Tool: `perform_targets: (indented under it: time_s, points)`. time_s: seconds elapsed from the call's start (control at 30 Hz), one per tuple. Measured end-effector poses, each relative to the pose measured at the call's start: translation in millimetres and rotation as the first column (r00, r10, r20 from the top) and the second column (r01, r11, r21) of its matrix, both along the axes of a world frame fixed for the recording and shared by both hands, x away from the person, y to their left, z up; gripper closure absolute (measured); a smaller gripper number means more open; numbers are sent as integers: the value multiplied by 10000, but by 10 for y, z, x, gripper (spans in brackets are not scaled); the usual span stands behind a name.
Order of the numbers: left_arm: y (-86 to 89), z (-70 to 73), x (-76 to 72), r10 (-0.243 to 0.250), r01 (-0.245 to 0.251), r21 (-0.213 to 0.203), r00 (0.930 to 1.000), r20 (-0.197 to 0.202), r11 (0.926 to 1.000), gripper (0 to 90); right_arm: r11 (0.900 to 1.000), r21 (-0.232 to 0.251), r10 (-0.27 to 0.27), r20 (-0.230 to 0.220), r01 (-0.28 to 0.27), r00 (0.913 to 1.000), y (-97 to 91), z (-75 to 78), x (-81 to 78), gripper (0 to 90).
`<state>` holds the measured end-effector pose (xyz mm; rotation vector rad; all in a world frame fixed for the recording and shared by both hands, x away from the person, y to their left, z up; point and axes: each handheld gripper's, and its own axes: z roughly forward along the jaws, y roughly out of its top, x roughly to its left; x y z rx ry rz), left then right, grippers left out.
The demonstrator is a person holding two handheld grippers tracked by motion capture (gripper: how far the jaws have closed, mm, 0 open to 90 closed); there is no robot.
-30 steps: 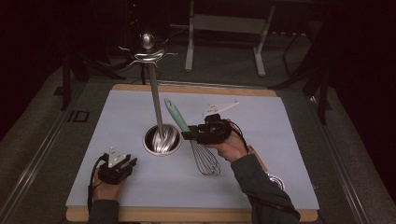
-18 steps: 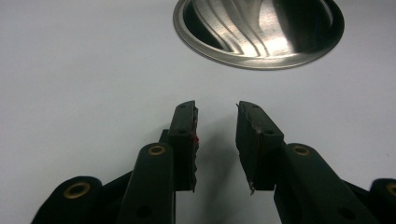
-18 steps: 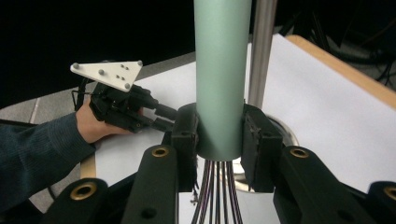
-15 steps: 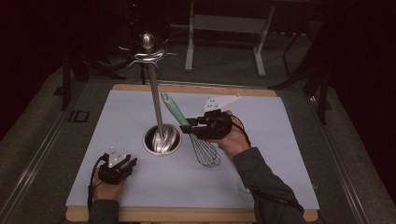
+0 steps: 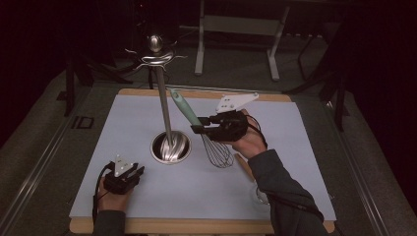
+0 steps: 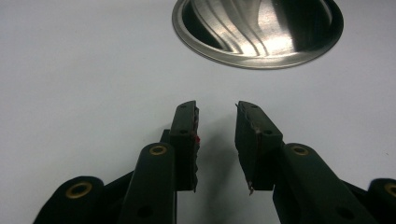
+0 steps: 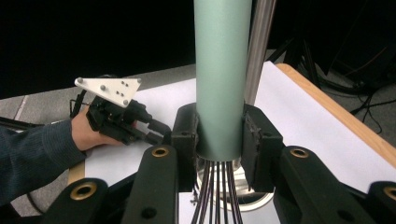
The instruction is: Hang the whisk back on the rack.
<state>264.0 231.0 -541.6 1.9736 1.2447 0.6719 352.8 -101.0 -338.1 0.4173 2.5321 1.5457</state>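
Whisk (image 5: 209, 136): mint-green handle, dark wire cage. Now off the tabletop, tilted, handle pointing up and away toward the stand's pole, wire cage hanging low just right of the steel base. A second ago it lay flatter, cage lower and nearer the person; half a second ago it was already rising. So the lift is under way and the handle end has swung closer to the pole.

Right tool (image 5: 198, 129): clamped on the whisk at the bottom of the handle, where the wires begin. In the right gripper view the handle (image 7: 220, 79) fills the gap between the two jaws, pads pressed to either side, wires (image 7: 215, 196) fanning below. Grip looks square, no visible slip.

Stand: round steel base (image 5: 170, 147) with a tall pole (image 5: 163, 103) and curved hooks at the top (image 5: 155, 55). The pole sits just behind the handle in the right gripper view, close but whether touching I cannot tell.

Left tool (image 5: 129, 176): low on the near left of the blue mat (image 5: 295, 147), unchanged over the second. Jaws apart, nothing between them; left gripper view looks at the base rim (image 6: 257, 32).

Judgement: whisk is probably headed for a hook on the stand. Still far below the hooks; more height needed, and the pole is a likely snag.
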Motion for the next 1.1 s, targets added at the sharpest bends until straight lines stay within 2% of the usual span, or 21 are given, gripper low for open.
perform_targets:
  time_s: [0.33,0.57,1.0,1.1]
  points:
    - [-4,-2,0,8,-8,5,10000,-5,10000,692,9994,355,21,468,-38,9989,-4,114,-44,691]
    - [-5,-2,2,11,-11,17,10000,-16,10000,692,9982,592,9,814,-58,9967,-11,247,-56,691]
    - [-6,-3,2,29,-29,28,10000,-19,10000,693,9957,873,182,1453,-312,9892,62,469,-127,691]
    - [-7,-3,2,34,-34,27,10000,-19,10000,693,9969,765,94,1458,-207,9893,83,495,-127,691]
